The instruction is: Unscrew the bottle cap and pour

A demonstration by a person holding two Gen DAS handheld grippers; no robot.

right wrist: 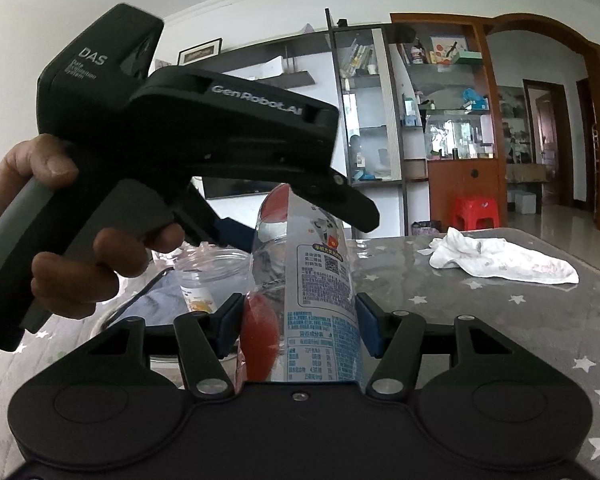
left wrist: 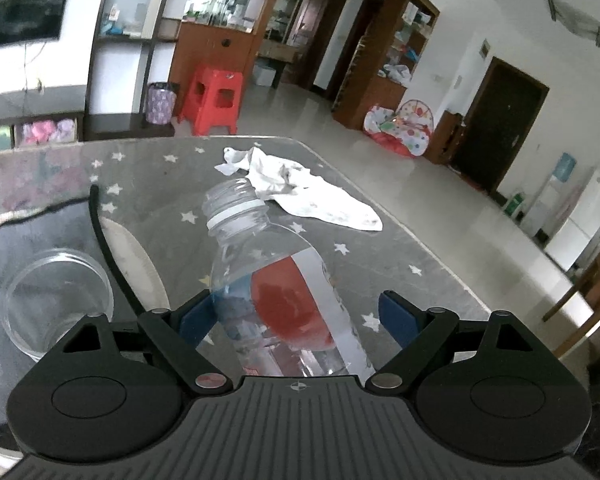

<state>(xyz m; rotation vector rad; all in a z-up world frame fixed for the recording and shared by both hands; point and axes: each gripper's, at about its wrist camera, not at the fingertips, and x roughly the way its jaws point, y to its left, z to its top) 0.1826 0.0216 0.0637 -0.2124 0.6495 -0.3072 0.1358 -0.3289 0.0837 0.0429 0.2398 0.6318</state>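
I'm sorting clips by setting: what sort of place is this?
Most likely a home living or dining room. A red plastic stool stands on the tiled floor by wood-and-glass display cabinets, a colourful baby play mat leans against the wall, and a white cloth lies on the star-patterned table.

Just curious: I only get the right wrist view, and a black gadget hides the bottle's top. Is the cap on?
Observer: No. The left wrist view shows the bottle with its threaded neck bare, with only a white ring.
Visitor: Is that gadget squeezing it?
Observer: Not really; the left gripper has one blue finger against it, the other stands apart.
Visitor: Which way does it lean?
Observer: Left, toward the side where a clear round container stands.
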